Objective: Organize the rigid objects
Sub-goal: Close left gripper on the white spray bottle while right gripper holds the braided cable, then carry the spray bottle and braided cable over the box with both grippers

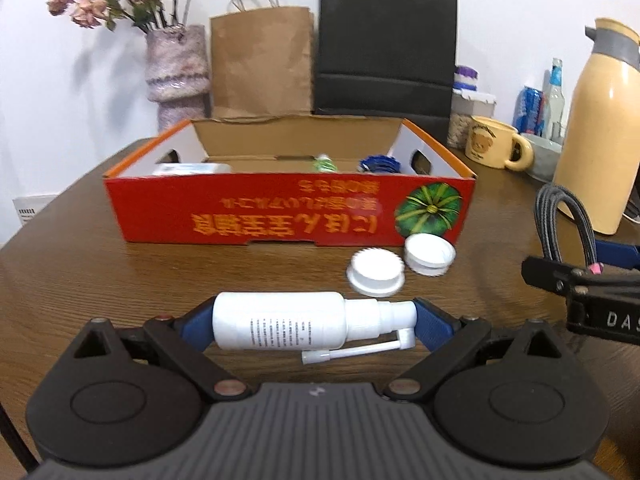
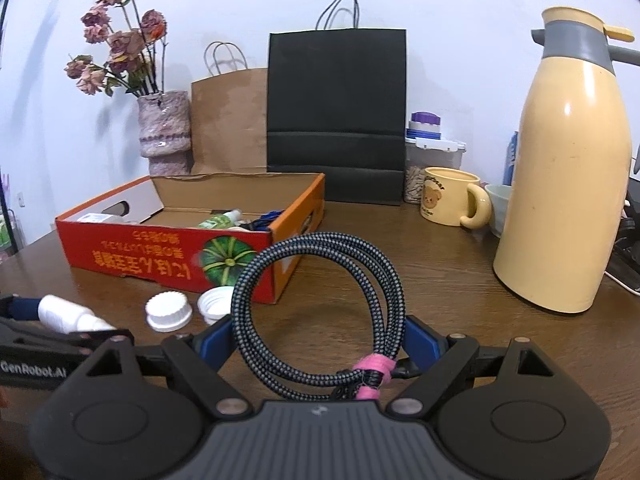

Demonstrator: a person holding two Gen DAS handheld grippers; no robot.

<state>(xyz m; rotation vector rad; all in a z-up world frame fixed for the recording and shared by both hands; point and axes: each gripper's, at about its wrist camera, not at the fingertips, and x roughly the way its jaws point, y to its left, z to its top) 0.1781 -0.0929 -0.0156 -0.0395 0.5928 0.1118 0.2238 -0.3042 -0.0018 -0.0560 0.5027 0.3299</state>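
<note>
My left gripper (image 1: pixel 314 326) is shut on a white spray bottle (image 1: pixel 280 322), held sideways above the table with its nozzle arm folded under it. My right gripper (image 2: pixel 318 334) is shut on a coiled braided cable (image 2: pixel 320 304) bound with a pink tie; the coil stands up between the blue pads. Ahead sits an open red cardboard box (image 1: pixel 260 214) holding a green-labelled bottle (image 1: pixel 325 164), a blue item and a pale flat pack. Two white caps (image 1: pixel 376 272) (image 1: pixel 429 254) lie on the table in front of the box. The right gripper (image 1: pixel 592 292) with the cable shows at the right edge.
Behind the box stand a brown paper bag (image 1: pixel 260 64), a black paper bag (image 1: pixel 386 48) and a vase of dried flowers (image 1: pixel 176 68). To the right are a bear mug (image 1: pixel 494 142), a cream thermos jug (image 1: pixel 600 128), a bowl, jars and cans.
</note>
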